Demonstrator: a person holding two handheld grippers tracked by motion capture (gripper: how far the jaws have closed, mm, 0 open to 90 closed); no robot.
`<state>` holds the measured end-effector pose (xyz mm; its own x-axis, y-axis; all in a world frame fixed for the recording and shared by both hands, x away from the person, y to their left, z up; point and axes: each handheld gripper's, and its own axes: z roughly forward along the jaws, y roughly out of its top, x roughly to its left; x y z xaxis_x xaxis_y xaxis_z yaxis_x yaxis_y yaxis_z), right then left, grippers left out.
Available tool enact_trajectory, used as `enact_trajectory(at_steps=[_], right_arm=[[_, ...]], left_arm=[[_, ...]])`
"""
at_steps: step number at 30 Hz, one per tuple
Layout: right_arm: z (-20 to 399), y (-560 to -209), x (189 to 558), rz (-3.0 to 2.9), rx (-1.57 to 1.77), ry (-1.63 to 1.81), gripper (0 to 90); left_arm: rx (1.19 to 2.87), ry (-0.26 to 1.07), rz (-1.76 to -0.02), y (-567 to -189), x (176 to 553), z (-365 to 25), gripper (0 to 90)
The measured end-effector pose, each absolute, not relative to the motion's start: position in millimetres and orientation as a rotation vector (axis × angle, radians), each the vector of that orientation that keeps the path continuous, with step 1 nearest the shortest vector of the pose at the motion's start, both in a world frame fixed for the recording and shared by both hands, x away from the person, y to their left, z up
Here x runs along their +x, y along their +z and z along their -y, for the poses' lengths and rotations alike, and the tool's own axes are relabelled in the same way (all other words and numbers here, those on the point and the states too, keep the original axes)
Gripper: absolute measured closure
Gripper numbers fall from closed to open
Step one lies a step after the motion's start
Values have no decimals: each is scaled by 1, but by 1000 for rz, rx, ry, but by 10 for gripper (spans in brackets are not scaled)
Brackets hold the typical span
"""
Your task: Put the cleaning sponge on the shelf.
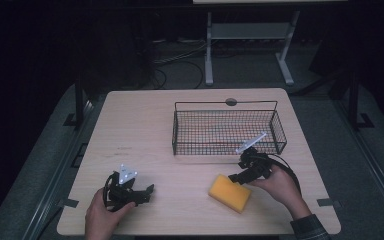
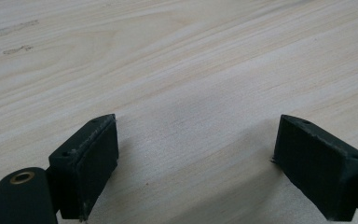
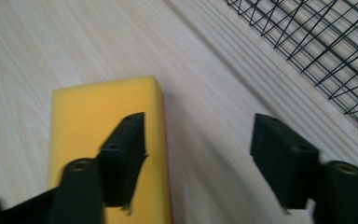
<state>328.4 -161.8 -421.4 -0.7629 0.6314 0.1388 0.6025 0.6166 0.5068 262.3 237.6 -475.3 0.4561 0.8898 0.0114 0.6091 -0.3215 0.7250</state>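
One sponge point(image 1: 230, 192), yellow foam block with a thin red underside, is lying flat on the pale wood-grain table point(image 1: 145, 125), at 7 o'clock of the one black wire basket point(image 1: 228, 131). Right gripper point(image 1: 236, 176) is hovering at its near edge, jaws apart, gripping nothing. Left gripper point(image 1: 147, 192) is sitting at 9 o'clock, jaws wide, empty.

A yellow sponge point(image 1: 229, 193), a flat rectangular block with a thin reddish layer along its underside, lies flat on the light wooden desk point(image 1: 145, 130), turned at a slant, near the front edge and just before the wire basket point(image 1: 228, 131).
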Motion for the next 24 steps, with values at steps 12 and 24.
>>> enact_trajectory(at_steps=[12, 24], right_arm=[[155, -416, 308, -2789, 1041, 761, 5], [148, -418, 293, -2801, 1018, 711, 1]], left_arm=[[2050, 548, -1246, -475, 262, -238, 128], [2047, 549, -1247, -475, 262, -237, 128]])
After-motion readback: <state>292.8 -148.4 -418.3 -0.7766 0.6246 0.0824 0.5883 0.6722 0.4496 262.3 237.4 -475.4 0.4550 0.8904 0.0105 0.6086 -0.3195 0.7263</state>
